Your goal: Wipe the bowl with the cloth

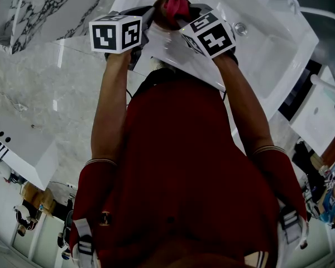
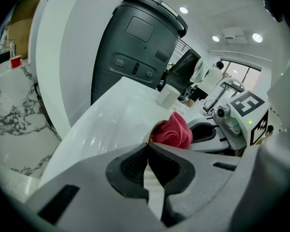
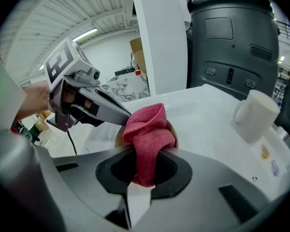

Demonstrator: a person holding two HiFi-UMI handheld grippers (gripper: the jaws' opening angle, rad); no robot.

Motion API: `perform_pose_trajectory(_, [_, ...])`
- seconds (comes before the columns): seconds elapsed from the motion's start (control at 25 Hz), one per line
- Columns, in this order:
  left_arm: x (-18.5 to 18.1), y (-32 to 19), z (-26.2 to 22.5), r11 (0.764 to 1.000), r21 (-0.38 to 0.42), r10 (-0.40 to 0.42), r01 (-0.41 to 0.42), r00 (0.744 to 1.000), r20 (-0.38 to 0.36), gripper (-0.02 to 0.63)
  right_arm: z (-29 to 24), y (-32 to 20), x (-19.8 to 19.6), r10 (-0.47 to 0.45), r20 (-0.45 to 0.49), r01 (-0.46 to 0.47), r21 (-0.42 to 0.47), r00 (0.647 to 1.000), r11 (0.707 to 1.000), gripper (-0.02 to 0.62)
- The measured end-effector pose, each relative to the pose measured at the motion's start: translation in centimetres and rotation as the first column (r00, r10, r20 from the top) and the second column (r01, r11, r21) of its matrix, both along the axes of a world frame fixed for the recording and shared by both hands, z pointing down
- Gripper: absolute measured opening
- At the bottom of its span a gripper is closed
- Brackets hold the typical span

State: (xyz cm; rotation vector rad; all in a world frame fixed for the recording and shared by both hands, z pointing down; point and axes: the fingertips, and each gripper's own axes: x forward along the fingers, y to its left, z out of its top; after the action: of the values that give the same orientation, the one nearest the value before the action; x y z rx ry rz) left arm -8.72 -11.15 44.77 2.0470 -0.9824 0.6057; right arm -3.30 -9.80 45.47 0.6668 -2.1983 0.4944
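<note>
My right gripper (image 1: 185, 17) (image 3: 144, 152) is shut on a folded red cloth (image 3: 148, 127) (image 1: 176, 4) (image 2: 174, 128), which bulges up out of its jaws. The cloth is pressed into a small tan bowl (image 3: 118, 139) (image 1: 159, 9), of which only the rim shows. My left gripper (image 1: 154, 17) (image 2: 148, 146) comes in from the left with its jaws closed on the bowl's rim (image 2: 154, 129). Both tools are held close together above the white table (image 1: 268, 49).
A white mug (image 3: 253, 114) (image 2: 168, 96) stands on the table to the right. Behind it rises a tall dark grey bin (image 3: 232, 37) (image 2: 135, 47). A marble counter (image 1: 44, 10) lies to the left. People (image 2: 213, 76) stand far off.
</note>
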Motion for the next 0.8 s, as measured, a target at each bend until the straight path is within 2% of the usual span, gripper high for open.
perform_pose_trajectory(0.36, [0.3, 0.1, 0.0, 1.0, 0.004, 0.001, -0.001, 1.0, 0.006, 0.012, 0.5, 1.8, -0.6, 0.01, 0.04, -0.007, -0.069, 0.999, 0.998, 0.051])
perform_pose_trajectory(0.8, [0.3, 0.8, -0.2, 1.0, 0.006, -0.004, 0.004, 1.0, 0.006, 0.012, 0.8, 3.0, -2.4, -0.037, 0.037, 0.04, -0.08, 0.999, 0.996, 0.051])
